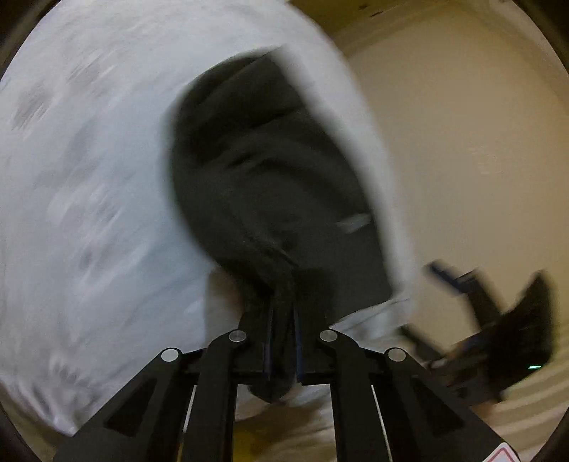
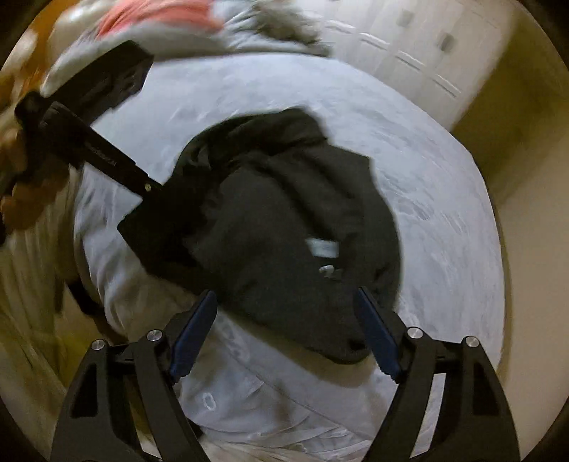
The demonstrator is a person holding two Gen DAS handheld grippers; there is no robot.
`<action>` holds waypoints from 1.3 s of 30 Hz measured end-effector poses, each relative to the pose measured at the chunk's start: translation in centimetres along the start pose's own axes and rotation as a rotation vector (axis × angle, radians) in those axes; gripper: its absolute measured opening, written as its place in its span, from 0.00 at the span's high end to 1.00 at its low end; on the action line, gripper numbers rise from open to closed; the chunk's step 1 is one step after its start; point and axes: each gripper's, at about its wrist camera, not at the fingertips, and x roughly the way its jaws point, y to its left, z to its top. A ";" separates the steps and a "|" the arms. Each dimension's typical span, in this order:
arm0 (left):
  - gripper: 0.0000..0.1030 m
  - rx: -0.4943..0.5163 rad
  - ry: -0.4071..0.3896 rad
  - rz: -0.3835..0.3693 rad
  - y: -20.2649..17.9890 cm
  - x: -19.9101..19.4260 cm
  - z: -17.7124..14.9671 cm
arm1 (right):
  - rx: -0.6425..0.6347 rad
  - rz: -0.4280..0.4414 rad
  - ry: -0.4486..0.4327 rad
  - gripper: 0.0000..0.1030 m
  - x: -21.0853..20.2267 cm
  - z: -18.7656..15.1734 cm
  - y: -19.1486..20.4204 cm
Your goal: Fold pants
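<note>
Dark grey pants [image 1: 263, 170] lie bunched on a white bed sheet [image 1: 89, 177]. My left gripper [image 1: 282, 341] is shut on a gathered edge of the pants, which hangs between its fingers. In the right wrist view the pants [image 2: 284, 220] lie crumpled in a heap, with a small white label showing. My right gripper [image 2: 284, 334] is open and empty, its blue-padded fingers spread either side of the near edge of the heap. The left gripper [image 2: 142, 184] also shows there, reaching in from the upper left and holding the pants' left edge. Both views are motion-blurred.
The bed sheet [image 2: 426, 184] covers the bed. Grey and pink bedding [image 2: 170, 25] is piled at the far end. White cabinet doors [image 2: 409, 46] stand beyond. A cream floor [image 1: 462, 142] lies beside the bed, where my right gripper's body [image 1: 505, 330] appears.
</note>
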 end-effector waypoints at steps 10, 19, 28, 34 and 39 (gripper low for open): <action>0.77 -0.133 -0.340 -0.138 -4.8 -2.4 15.8 | 0.429 0.052 -0.182 0.23 -0.8 1.3 -10.6; 0.45 -0.033 -0.292 0.037 0.3 -1.0 6.3 | 0.412 0.303 -0.095 0.23 8.5 10.7 -14.6; 0.42 -0.193 -0.114 0.036 3.3 6.0 -0.6 | 0.235 0.290 0.115 0.14 20.6 17.4 -13.7; 0.46 -0.198 -0.166 -0.071 2.0 8.8 -0.4 | 0.346 0.509 0.171 0.70 24.0 17.4 -13.3; 0.74 -0.252 -0.148 -0.129 3.4 8.8 2.3 | 0.570 0.496 -0.071 0.85 15.8 14.6 -19.0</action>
